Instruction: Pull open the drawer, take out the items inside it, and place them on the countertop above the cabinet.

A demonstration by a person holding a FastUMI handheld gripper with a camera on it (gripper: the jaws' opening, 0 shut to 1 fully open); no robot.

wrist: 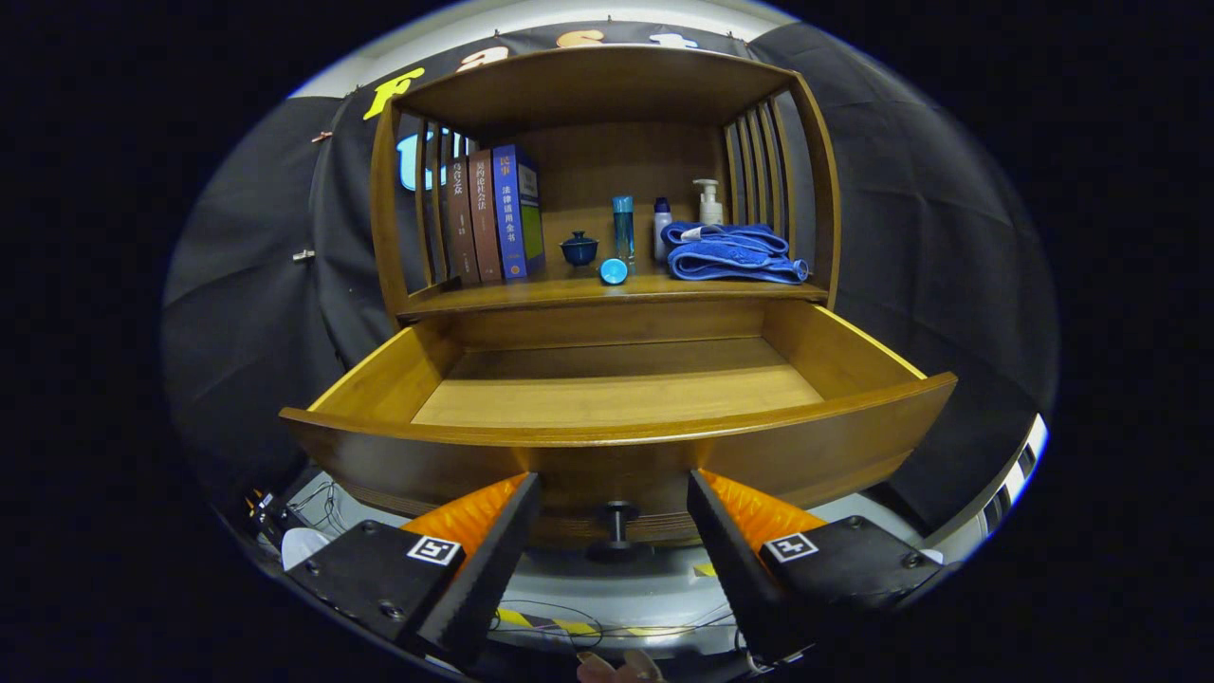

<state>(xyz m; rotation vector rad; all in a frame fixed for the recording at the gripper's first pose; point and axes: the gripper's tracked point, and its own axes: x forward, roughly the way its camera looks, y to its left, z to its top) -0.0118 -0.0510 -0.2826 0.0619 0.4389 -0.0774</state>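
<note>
Both tongs spread astride drawer knob.

- Dim booth; light falls from above and in front, brightest on the pulled-out drawer floor.
- Shadow darkens the drawer's back and the shelf recess.
- Fisheye bends the drawer front into a curve.
- Gripper fingers, spread apart, look sharp; no motion blur.

Wooden countertop bearing books, cup, bottles, folded towel.
</note>
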